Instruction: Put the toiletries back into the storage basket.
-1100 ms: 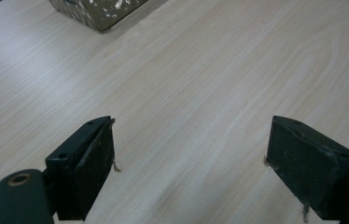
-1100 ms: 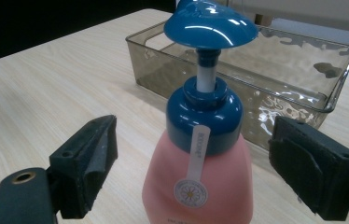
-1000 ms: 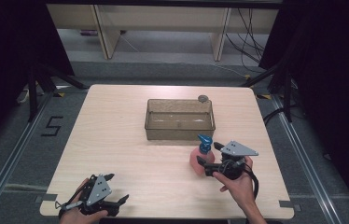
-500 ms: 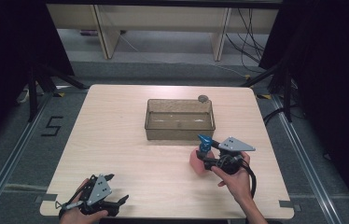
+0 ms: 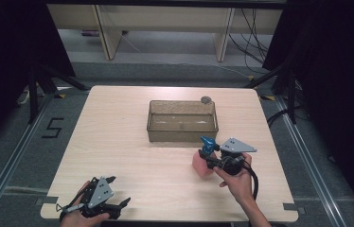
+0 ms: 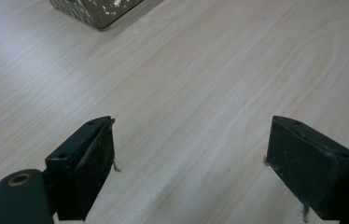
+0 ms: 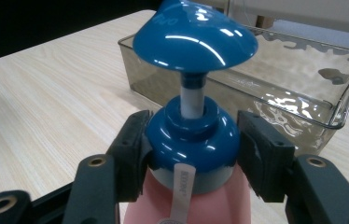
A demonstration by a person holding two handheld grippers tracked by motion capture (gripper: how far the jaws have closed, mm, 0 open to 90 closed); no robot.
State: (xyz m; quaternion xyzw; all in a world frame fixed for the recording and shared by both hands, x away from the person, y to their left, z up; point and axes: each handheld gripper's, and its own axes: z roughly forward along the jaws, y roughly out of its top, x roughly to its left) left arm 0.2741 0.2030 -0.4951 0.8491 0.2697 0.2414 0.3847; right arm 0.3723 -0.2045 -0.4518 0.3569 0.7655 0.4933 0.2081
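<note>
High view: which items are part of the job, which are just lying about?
In the job:
pump bottle, pink with blue cap
right gripper, clamped on the cap collar

Lying about:
clear bin
small grey round thing behind the bin
left gripper, open

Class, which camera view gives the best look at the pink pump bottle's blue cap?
The right gripper view: the blue cap is close and sharp, with the right tool closed around its collar and the pump head above. The high view shows the cap small, above the pink bottle. The left gripper view looks at bare table.
</note>
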